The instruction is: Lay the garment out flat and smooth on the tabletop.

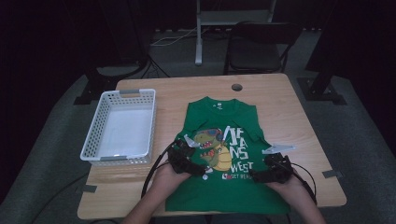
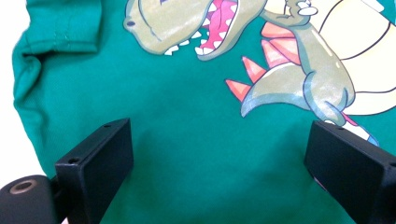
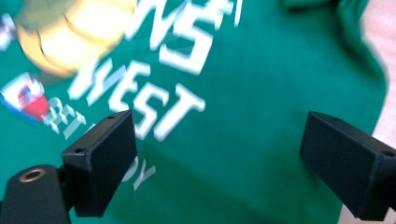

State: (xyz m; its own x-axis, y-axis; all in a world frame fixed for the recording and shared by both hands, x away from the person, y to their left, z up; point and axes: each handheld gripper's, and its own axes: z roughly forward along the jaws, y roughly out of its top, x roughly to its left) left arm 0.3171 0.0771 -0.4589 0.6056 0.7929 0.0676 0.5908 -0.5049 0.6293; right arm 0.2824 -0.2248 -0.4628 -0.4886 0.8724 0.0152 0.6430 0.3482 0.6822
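A green sleeveless cotton shirt with a cartoon dinosaur print [image 1: 224, 154] lies flat, front up, on the light wooden desk [image 1: 280, 93], its hem toward the person. The left gripper [image 2: 219, 154] and right gripper [image 3: 217, 149] hover over its lower half, fingers apart with nothing between them, probably placed to take the fabric for folding. A white perforated plastic basket [image 1: 93, 135] waits beside the shirt.

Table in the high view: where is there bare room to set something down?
Bare wood on the table lies behind the green shirt, right of it, and at the front left corner. The white basket stands empty. Crowded: the near middle, where left gripper and right gripper hover.
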